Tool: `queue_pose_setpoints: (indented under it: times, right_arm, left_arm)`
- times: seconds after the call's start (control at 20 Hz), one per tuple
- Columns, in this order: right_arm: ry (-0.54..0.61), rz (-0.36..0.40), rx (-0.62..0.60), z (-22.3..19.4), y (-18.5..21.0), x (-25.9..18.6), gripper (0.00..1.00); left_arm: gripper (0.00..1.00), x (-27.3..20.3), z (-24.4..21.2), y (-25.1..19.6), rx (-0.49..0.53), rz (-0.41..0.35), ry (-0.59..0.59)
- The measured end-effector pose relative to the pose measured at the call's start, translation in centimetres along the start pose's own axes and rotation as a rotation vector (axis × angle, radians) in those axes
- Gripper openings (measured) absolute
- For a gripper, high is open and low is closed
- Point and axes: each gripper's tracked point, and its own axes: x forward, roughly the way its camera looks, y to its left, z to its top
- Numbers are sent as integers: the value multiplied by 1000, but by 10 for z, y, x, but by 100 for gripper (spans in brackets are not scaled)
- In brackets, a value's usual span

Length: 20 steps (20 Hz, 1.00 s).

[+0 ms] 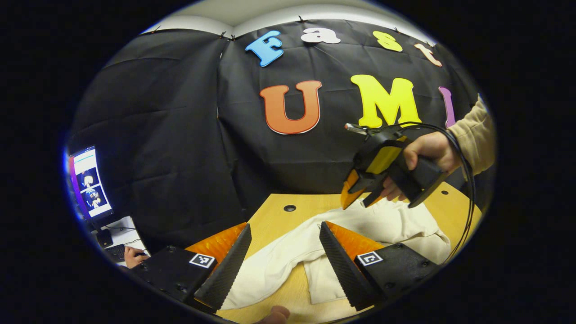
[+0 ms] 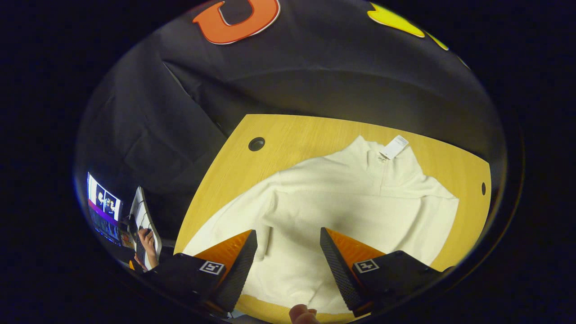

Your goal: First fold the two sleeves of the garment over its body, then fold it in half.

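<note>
Your left gripper and right gripper both hang above the near edge of the worktop with jaws wide and nothing held. The cream garment lies spread toward the far edge, one sleeve trailing to the near-left corner. Pinch only its top layer, or you drag the body askew.

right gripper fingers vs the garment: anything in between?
Nothing. In the right gripper view the right gripper is open above the white garment on the wooden table; between its fingers only cloth shows, no other object.
</note>
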Motion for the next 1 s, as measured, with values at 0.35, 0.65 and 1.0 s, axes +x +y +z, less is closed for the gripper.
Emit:
queue_pose_setpoints:
  times: [0.35,0.65,1.0]
  right_arm:
    - [-109,-131,-48,-52,-90,-76,96]
    - [-118,-147,-46,-114,-122,-125,96]
    - [-125,-51,19,-143,-86,-149,96]
  left_arm:
    - [98,-5,-30,41,-78,146,81]
    - [98,-20,-104,91,-192,326,284]
    - [99,-39,-183,127,-387,477,493]
